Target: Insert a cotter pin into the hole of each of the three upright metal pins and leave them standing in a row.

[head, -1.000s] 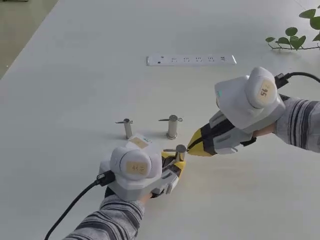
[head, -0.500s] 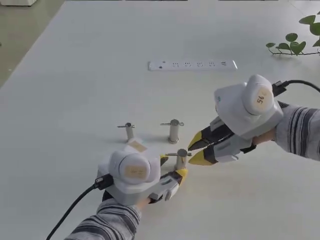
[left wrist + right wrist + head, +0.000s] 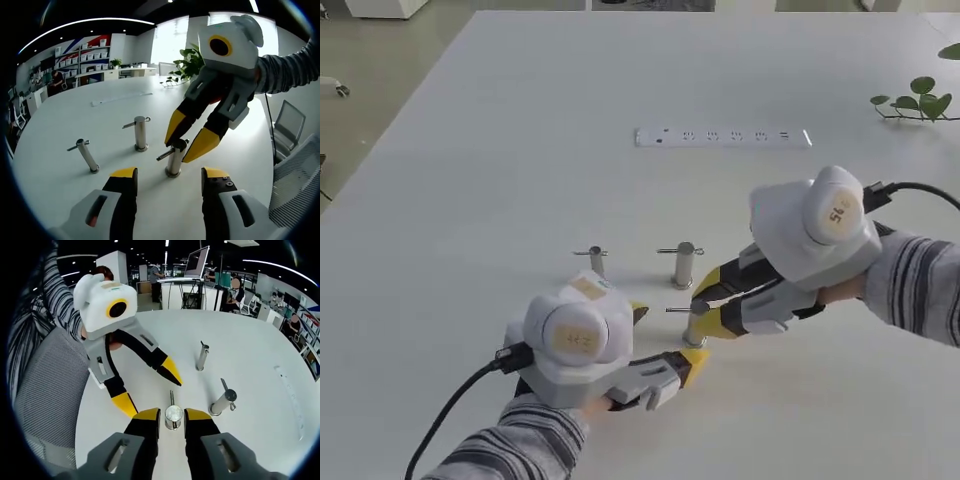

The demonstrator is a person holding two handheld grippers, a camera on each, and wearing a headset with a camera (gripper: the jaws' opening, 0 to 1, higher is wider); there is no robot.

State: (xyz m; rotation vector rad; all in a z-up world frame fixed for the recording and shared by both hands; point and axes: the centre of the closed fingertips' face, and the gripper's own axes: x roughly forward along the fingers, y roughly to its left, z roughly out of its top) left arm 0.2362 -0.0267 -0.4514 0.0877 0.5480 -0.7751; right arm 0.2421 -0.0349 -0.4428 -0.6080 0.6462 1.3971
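Note:
Three upright metal pins stand on the white table (image 3: 500,170): the left pin (image 3: 597,262), the middle pin (image 3: 684,265) and the near pin (image 3: 697,323). Each has a cotter pin through its top; the near one's cotter pin (image 3: 678,309) sticks out to the left. My right gripper (image 3: 709,305) is open, with its yellow jaws on either side of the near pin's head (image 3: 173,415). My left gripper (image 3: 665,338) is open too, a little short of the near pin (image 3: 175,157), touching nothing. The right gripper (image 3: 189,137) reaches in from the upper right.
A white power strip (image 3: 723,137) lies farther back on the table. Green plant leaves (image 3: 918,98) sit at the far right edge. A black cable (image 3: 455,420) trails from the left gripper towards me. A mesh chair (image 3: 55,390) stands beside the table.
Both grippers have opened. The left one has drawn back from the near pin, which stays upright. The right one's jaws now flank that pin's head.

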